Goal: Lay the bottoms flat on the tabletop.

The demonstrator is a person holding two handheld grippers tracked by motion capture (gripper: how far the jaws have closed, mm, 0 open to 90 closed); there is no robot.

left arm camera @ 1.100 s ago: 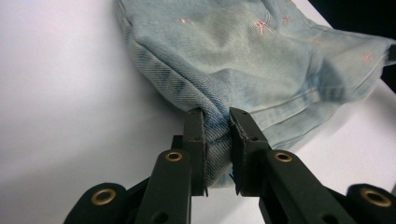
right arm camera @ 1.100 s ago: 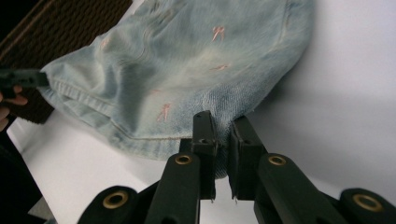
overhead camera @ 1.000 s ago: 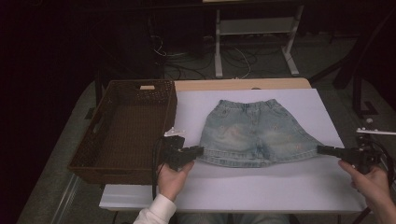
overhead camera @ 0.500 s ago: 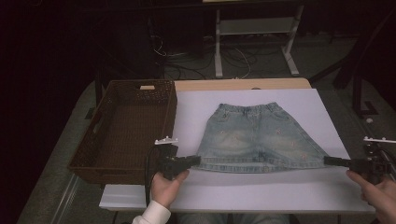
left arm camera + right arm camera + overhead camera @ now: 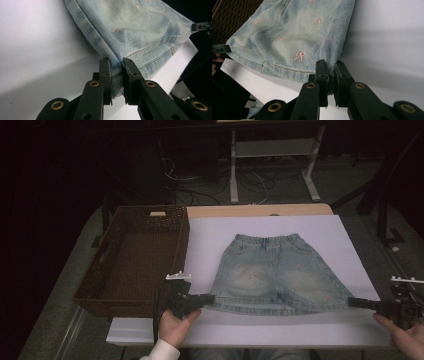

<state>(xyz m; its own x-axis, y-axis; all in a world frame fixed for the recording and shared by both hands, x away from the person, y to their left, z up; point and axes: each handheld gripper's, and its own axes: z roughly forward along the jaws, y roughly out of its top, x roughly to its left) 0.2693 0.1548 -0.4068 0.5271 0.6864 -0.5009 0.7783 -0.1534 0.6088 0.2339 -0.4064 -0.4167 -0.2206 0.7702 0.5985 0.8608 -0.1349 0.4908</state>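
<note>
A: Denim in both grips. Left gripper [image 5: 116,62] pinches the hem corner of the denim shorts [image 5: 277,272]; right gripper [image 5: 330,63] is clamped on the opposite hem corner.

B: Position of the shorts?

A: Flat on the white sheet [image 5: 330,232], hem toward the near edge, waistband away. Brown wicker basket [image 5: 132,257] just beside, left. Farther off, a white stand [image 5: 272,157] on the floor.

Table [image 5: 75,330] bearing a white sheet [image 5: 320,232]. On the sheet, centre: light-blue denim shorts [image 5: 272,270], waistband at the far side. Left: empty dark wicker basket [image 5: 95,292].
</note>
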